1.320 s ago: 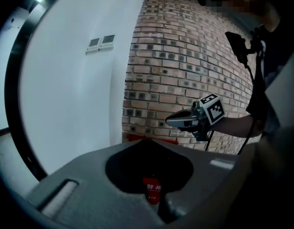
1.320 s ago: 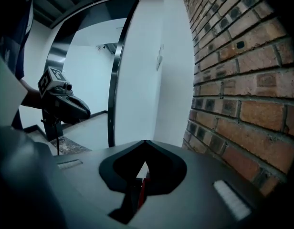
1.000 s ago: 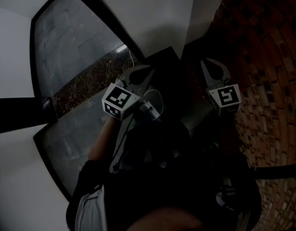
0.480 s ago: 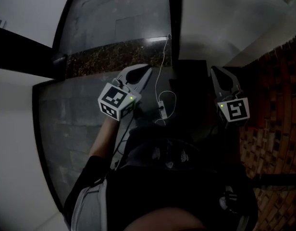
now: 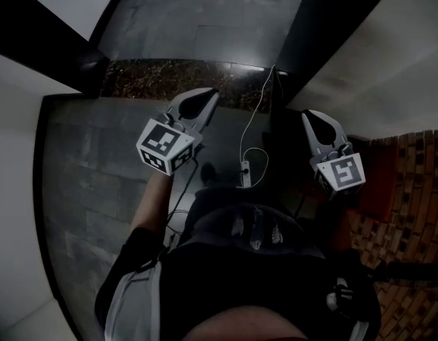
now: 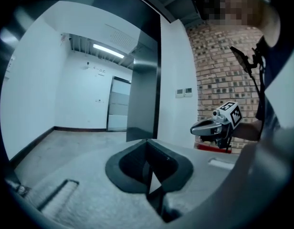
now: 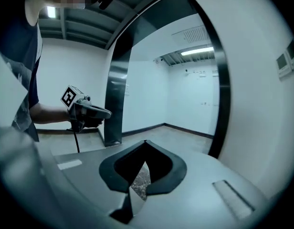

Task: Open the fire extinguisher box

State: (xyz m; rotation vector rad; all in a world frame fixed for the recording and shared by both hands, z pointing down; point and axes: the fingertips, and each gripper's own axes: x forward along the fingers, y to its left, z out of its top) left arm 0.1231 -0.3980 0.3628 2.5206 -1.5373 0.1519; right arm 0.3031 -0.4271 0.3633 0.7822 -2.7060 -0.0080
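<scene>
Head view, red box [image 5: 379, 183] beside brick wall [image 5: 420, 183]

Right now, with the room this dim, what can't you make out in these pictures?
- Fire extinguisher box: not recognisable in any view. A red strip under the brick wall, in the left gripper view, is partly covered by the right gripper.
- Person's torso, head view: too dark for detail, and it hides the floor below.
- Small white device at mid-frame, head view: too small to identify.
</scene>
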